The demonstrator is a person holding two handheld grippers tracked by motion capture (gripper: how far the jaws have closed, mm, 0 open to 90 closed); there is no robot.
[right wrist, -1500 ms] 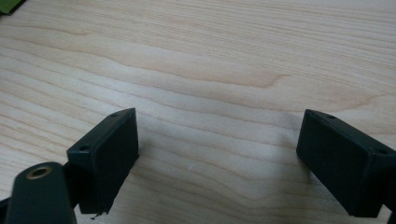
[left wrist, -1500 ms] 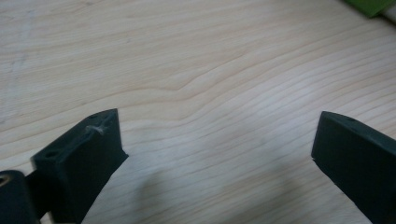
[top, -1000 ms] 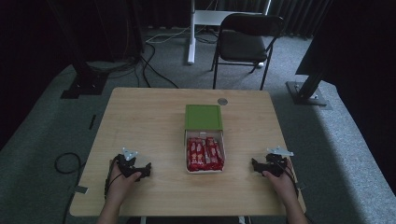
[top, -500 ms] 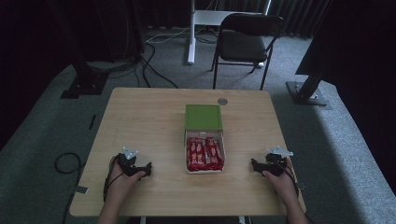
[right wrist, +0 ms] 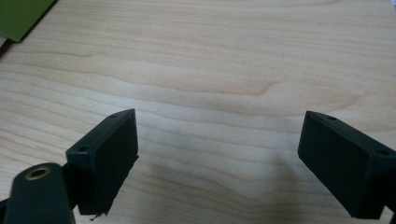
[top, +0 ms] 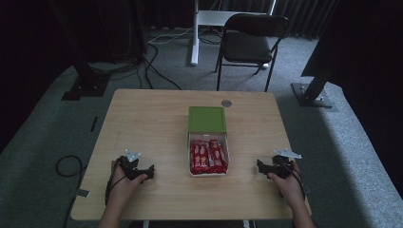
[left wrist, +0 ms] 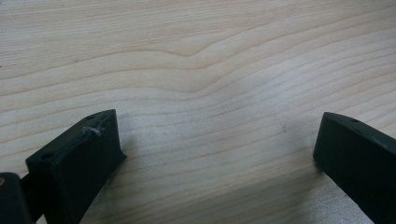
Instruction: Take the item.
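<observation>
Open box (top: 209, 154) holds red bars (top: 208, 156), perhaps three; both grippers' fingers spread, empty.

The high view looks forward and down from above the person's side, taking in the whole counter (top: 157, 118) and the floor beyond. The 2 gripper views sit very close to the counter (left wrist: 196, 60), looking along their own jaws at bare wood. The right gripper view shares the green lid (right wrist: 21, 16) with the high view (top: 206, 118).

Lab/studio: dark curtains (top: 304, 14), rig stands (top: 313, 90), floor cables (top: 157, 71), folding chair (top: 252, 45).
</observation>
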